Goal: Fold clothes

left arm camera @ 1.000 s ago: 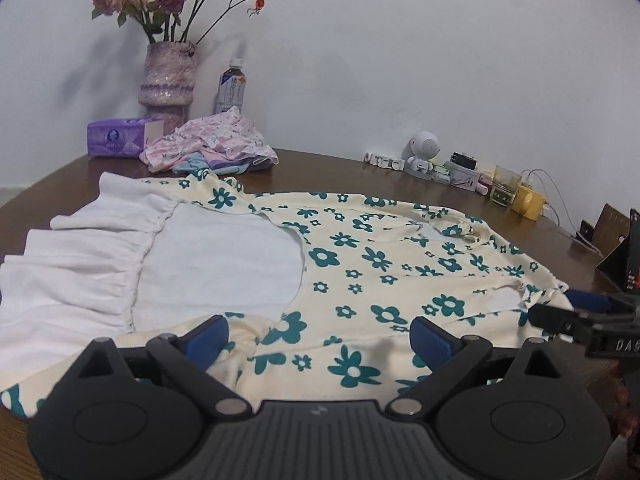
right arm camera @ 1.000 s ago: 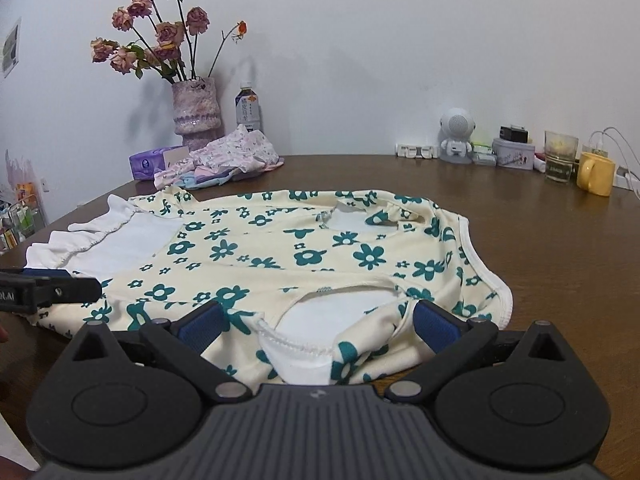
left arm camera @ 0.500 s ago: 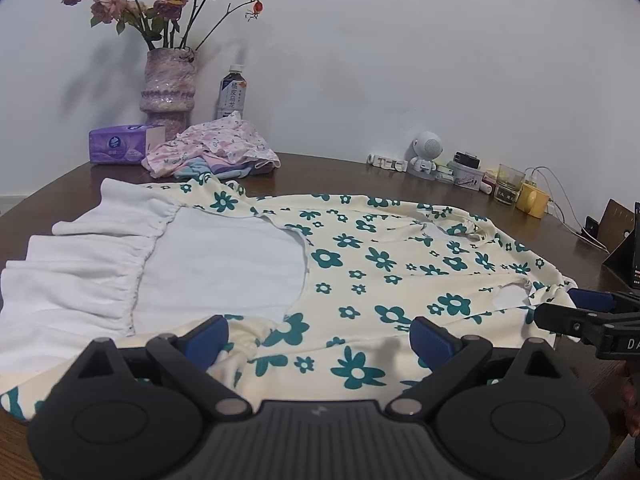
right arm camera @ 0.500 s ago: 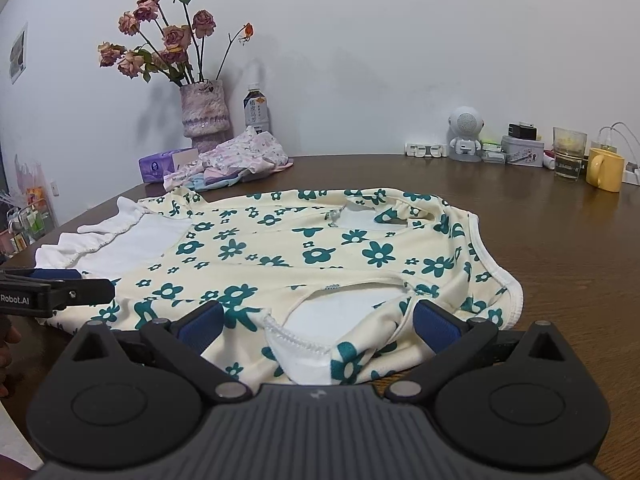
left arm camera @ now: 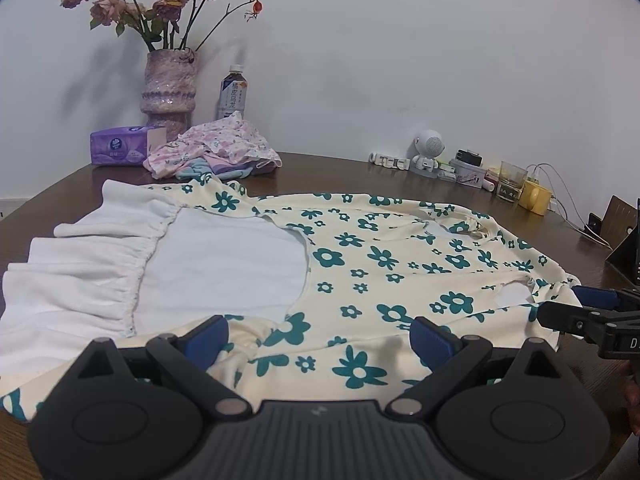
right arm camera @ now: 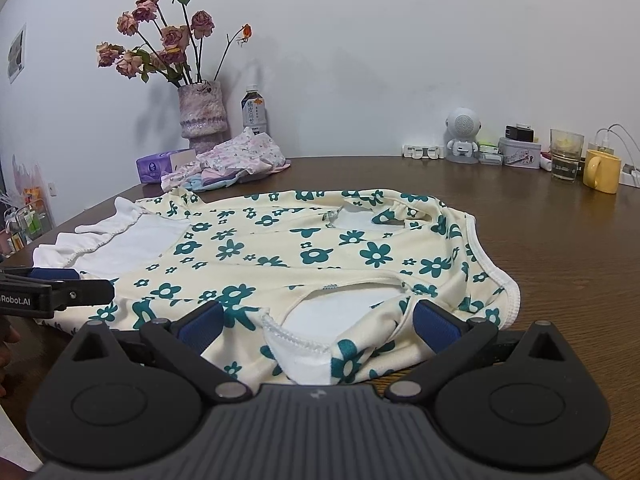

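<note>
the floral dress lies flat on the worktop. left gripper and right gripper both gape at its near edge; i'd pinch both layers evenly before lifting, keeping the fold line straight.

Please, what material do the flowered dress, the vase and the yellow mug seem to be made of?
Flowered dress: soft matte knit, probably cotton; it drapes limply and its edges are stitched.
Vase: likely ceramic or glass, with a rough, slightly sparkling purple surface.
Yellow mug: probably glazed ceramic; smooth, faintly shiny.
</note>
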Action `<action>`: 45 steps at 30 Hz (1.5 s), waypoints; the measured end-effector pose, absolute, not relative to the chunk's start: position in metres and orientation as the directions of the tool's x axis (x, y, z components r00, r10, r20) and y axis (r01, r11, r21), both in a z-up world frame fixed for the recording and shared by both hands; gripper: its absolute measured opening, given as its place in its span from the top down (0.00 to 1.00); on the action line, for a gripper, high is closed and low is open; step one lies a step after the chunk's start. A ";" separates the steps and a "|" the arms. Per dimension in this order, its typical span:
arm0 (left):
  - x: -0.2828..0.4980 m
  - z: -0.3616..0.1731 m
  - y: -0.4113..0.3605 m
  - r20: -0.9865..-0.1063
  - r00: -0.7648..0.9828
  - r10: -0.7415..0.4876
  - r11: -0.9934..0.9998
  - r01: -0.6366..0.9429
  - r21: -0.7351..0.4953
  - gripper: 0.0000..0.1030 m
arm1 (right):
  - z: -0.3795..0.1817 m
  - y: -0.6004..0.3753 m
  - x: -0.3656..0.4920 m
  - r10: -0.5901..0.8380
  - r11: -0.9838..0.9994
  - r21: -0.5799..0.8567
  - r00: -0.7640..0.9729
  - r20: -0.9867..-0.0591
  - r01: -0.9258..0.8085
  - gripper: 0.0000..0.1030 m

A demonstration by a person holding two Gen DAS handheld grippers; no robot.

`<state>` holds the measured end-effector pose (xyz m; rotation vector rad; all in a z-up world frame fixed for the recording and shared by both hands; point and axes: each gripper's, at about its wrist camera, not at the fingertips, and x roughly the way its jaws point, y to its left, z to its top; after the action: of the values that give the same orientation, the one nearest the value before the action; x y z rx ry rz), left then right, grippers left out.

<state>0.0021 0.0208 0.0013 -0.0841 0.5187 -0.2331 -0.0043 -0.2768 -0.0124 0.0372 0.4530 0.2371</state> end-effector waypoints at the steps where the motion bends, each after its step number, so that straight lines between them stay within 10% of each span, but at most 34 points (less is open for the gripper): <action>1: 0.002 0.001 0.021 -0.481 0.843 -0.242 0.970 0.198 -0.140 0.05 | -0.012 -0.277 -0.004 0.235 0.972 0.089 0.872 -0.429 -0.218 0.00; 45: 0.002 0.000 0.025 -0.475 0.845 -0.245 0.968 0.186 -0.169 0.05 | -0.014 -0.279 -0.006 0.236 0.972 0.117 0.875 -0.423 -0.206 0.00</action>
<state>0.0018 0.0249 0.0004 -0.1179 0.5160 -0.2281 -0.0056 -0.2793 -0.0138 0.0687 0.4497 0.2307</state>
